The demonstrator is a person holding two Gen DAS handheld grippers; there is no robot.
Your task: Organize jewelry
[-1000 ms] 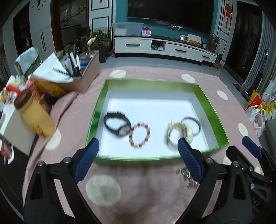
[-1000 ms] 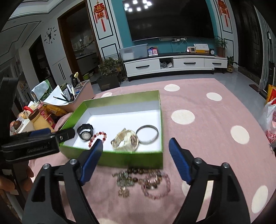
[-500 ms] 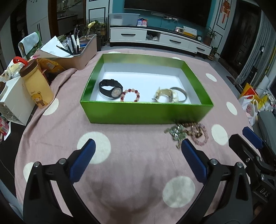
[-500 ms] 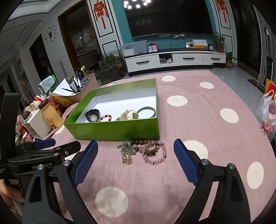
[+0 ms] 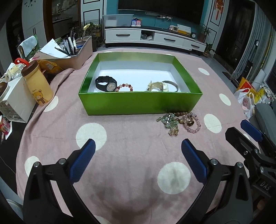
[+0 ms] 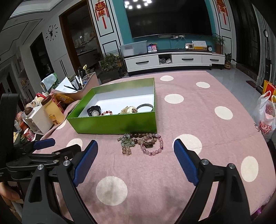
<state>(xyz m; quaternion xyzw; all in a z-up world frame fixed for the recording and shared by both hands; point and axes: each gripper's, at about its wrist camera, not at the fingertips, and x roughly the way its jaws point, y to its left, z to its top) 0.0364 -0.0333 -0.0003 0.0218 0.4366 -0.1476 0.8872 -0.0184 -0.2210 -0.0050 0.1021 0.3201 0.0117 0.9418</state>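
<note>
While left claw (image 5: pixel 138 151) faces clutter, right claw (image 6: pixel 135 151) shows television (image 6: pixel 169 18).

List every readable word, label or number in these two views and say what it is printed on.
"SUPER KING": white plastic bag, right wrist view.
"DAS": right gripper's body, left wrist view.
Too small or blurred to read: clock dial, watch face, red hanging ornaments, bear bottle, cabinet boxes.
</note>
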